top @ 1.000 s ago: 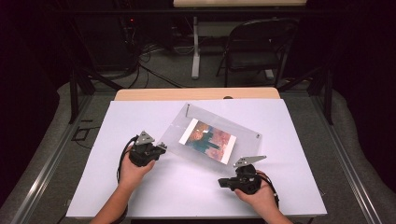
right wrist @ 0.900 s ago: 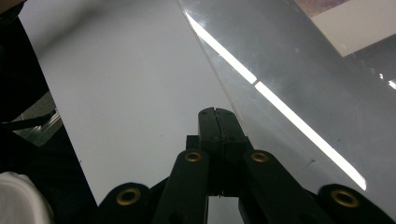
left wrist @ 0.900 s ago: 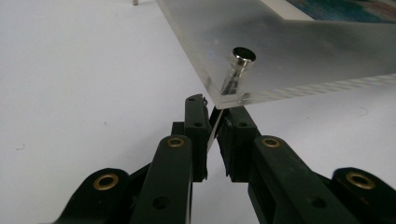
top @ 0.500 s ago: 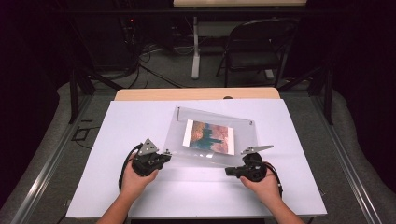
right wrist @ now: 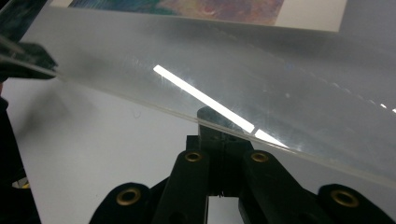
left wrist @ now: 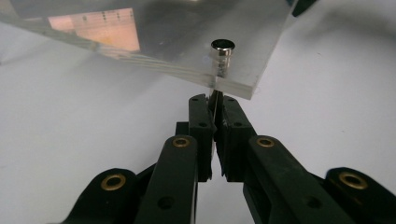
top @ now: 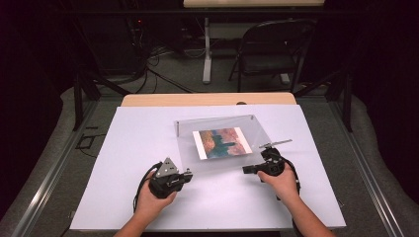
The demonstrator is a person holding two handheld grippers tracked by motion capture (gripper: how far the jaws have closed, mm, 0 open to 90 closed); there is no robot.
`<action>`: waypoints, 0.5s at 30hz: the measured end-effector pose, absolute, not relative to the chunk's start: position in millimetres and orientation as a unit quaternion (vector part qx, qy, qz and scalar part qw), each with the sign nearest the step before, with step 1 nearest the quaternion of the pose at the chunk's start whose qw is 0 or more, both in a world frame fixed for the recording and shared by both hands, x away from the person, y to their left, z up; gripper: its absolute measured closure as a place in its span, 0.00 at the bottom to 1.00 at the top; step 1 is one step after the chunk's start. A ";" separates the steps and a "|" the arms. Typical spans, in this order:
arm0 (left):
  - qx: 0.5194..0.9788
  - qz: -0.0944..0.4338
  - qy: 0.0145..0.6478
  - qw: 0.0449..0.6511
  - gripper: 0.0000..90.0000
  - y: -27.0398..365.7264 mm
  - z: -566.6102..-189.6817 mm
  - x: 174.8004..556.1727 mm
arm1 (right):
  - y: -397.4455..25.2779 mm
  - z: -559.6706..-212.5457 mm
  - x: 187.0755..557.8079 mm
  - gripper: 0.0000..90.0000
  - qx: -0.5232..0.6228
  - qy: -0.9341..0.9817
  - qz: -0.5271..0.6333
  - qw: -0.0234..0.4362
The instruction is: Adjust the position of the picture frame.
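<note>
Two grippers hold a clear acrylic picture frame (top: 222,143) at the frame's centre, long axis running left-right: left gripper (top: 188,174) clamps its corner post, right gripper (top: 245,170) pinches its near edge.

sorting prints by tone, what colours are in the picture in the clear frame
Orange-pink above, teal-green below, white border; the picture in the clear frame shows best in the high view.

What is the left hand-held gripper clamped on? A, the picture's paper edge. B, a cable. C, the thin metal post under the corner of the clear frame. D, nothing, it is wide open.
C: in the left gripper view, the left hand-held gripper has its jaws closed on the thin metal post just below the clear frame corner.
</note>
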State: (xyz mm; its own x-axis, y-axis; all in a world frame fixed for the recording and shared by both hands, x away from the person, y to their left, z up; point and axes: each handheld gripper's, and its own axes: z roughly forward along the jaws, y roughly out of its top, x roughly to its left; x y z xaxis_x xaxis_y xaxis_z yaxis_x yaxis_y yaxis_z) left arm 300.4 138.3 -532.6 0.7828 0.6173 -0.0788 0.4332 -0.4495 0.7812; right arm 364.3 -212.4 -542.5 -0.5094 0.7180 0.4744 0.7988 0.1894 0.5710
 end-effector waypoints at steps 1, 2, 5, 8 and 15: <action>0.845 0.108 0.308 0.424 0.95 136.3 -533.3 298.6 | -212.7 -542.8 367.5 1.00 -0.496 -0.768 -0.403 0.046; 0.845 0.106 0.306 0.425 0.95 134.4 -533.8 296.7 | -212.9 -542.9 370.7 1.00 -0.499 -0.768 -0.400 0.043; 0.847 0.102 0.301 0.426 0.95 130.5 -534.7 292.2 | -211.4 -543.4 379.7 1.00 -0.502 -0.769 -0.394 0.038; 0.842 0.096 0.303 0.436 0.95 126.1 -535.5 288.1 | -205.7 -543.1 388.5 1.00 -0.499 -0.777 -0.382 0.031; 0.843 0.082 0.294 0.443 0.95 107.9 -538.2 279.9 | -196.2 -542.6 407.6 1.00 -0.505 -0.782 -0.365 0.020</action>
State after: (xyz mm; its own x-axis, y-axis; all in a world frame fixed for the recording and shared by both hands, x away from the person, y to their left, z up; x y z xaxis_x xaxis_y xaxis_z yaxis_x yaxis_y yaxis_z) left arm 279.9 107.9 -538.2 0.8140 0.5679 -0.1222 0.4230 -0.4354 0.7947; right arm 407.6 -196.2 -542.6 -0.4888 0.7749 0.4008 0.8044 0.2224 0.5509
